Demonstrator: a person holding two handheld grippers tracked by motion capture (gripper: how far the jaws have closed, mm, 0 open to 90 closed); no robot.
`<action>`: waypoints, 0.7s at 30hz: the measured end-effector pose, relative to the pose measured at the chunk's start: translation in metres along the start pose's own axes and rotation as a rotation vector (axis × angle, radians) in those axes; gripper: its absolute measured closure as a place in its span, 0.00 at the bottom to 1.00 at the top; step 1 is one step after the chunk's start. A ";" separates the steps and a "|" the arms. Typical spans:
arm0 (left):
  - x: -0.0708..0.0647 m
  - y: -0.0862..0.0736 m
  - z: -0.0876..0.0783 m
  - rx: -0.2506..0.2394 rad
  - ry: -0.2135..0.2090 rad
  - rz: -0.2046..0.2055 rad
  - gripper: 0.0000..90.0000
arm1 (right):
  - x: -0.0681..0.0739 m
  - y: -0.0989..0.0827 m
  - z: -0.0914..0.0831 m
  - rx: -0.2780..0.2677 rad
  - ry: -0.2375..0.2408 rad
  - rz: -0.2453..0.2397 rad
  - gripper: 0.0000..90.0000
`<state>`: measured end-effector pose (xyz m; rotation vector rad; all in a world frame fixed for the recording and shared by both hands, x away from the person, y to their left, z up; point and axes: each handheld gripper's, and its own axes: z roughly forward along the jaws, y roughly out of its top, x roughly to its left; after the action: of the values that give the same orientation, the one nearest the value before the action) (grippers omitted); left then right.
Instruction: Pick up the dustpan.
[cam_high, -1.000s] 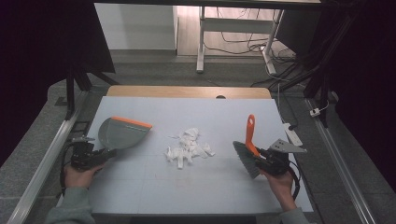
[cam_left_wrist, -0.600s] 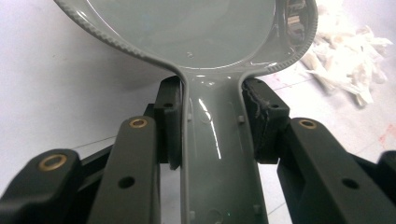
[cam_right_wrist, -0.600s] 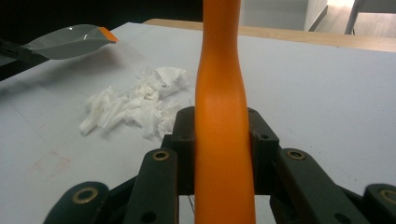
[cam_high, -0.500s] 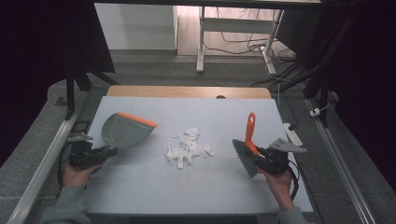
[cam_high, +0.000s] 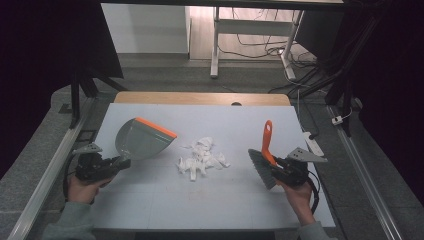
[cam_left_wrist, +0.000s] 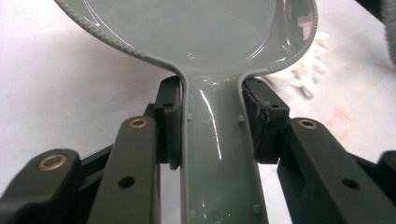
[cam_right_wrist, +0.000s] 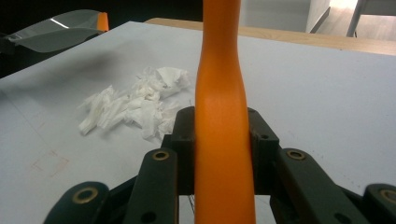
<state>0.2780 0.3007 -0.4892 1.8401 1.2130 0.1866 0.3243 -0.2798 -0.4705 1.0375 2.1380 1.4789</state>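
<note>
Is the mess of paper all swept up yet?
Not yet. Both tools are picked up: the left gripper is shut on the dustpan handle, the right gripper on the brush. The paper scraps lie in a pile on the table between them, untouched. Sweeping them into the dustpan is left.

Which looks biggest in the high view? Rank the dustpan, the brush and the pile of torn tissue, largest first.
1. dustpan, its grey scoop the widest shape.
2. pile of torn tissue, spread loosely, close to the dustpan in extent, so these two are uncertain.
3. brush, narrow handle and bristle head.
</note>
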 end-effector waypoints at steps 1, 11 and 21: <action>-0.002 0.000 -0.001 -0.002 -0.009 0.006 0.68 | 0.001 0.000 -0.001 0.000 0.002 0.000 0.78; -0.020 0.002 -0.012 0.002 -0.056 0.070 0.68 | 0.000 0.000 0.000 0.008 -0.002 -0.011 0.78; -0.034 0.000 -0.018 0.033 -0.092 0.121 0.68 | -0.001 0.000 -0.001 0.006 -0.004 -0.012 0.78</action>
<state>0.2509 0.2848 -0.4674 1.9305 1.0481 0.1485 0.3248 -0.2811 -0.4704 1.0269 2.1434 1.4649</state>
